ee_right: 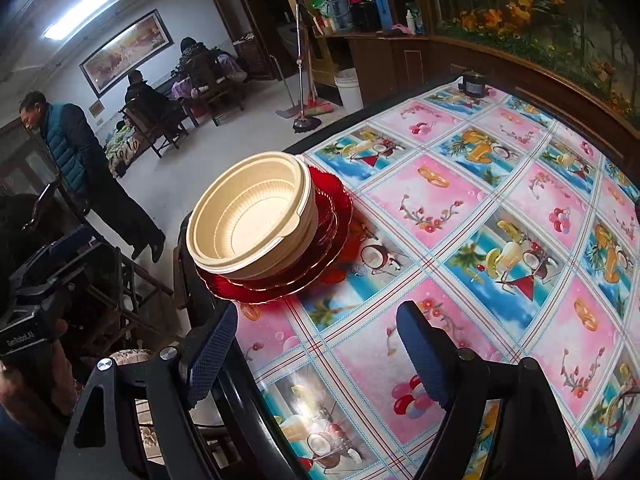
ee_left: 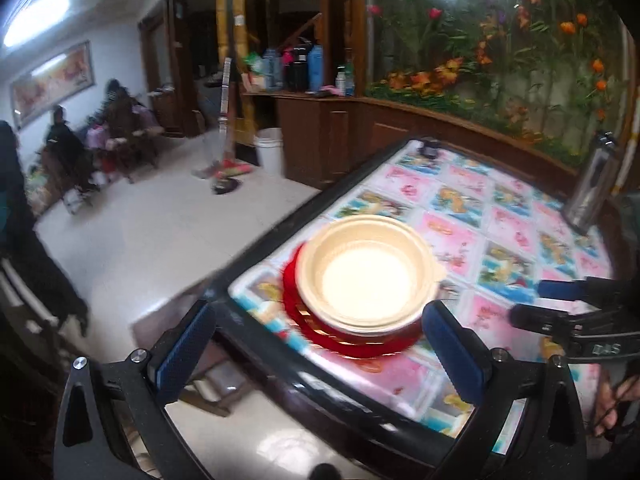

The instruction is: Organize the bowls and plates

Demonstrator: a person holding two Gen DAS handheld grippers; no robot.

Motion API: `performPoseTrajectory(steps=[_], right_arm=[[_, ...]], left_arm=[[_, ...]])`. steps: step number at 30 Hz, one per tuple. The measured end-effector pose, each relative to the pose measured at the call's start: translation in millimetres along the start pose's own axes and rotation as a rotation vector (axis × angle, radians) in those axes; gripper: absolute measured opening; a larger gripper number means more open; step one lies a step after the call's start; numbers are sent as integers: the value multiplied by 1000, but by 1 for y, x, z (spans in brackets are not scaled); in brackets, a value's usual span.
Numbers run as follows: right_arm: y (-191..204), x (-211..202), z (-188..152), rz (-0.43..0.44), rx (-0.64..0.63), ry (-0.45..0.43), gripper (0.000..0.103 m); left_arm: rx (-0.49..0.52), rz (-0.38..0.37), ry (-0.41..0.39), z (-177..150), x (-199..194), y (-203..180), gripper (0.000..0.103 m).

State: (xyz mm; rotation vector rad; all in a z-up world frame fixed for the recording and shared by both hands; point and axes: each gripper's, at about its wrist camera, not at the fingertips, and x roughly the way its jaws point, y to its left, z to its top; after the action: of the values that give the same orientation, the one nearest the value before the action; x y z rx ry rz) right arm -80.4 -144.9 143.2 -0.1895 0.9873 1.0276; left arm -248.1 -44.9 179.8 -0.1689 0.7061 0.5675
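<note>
Stacked cream bowls (ee_left: 370, 276) (ee_right: 250, 220) sit nested on red glass plates (ee_left: 360, 344) (ee_right: 288, 280) at the near left corner of the table (ee_right: 480, 200). My left gripper (ee_left: 320, 344) is open just in front of the stack, with nothing between its blue pads. My right gripper (ee_right: 316, 348) is open too, hovering over the patterned cloth to the right of the stack and holding nothing. It also shows at the right edge of the left wrist view (ee_left: 536, 304). The left gripper (ee_right: 52, 264) appears at the left of the right wrist view, off the table's edge.
A steel flask (ee_left: 592, 188) stands at the table's right side and a small dark jar (ee_right: 474, 82) at its far corner. Wooden chairs (ee_right: 132, 280) crowd the table's left edge. A person in a blue vest (ee_right: 72, 148) stands on the floor beyond.
</note>
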Motion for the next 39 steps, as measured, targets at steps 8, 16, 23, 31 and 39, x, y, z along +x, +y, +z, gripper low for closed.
performPoseTrajectory(steps=[8, 16, 23, 31, 39], right_arm=[[14, -12, -2, 14, -31, -22, 87], [21, -17, -2, 8, -35, -30, 87], [31, -18, -3, 6, -50, -26, 87], [42, -17, -8, -1, -89, -20, 88], [38, -19, -11, -6, -81, -25, 89]], left_arm=[[42, 128, -22, 9, -29, 2, 103], [70, 245, -144, 12, -69, 1, 103], [66, 225, -17, -4, -40, 3, 103], [17, 90, 90, -25, -17, 6, 103], [2, 92, 112, -26, -10, 5, 103]])
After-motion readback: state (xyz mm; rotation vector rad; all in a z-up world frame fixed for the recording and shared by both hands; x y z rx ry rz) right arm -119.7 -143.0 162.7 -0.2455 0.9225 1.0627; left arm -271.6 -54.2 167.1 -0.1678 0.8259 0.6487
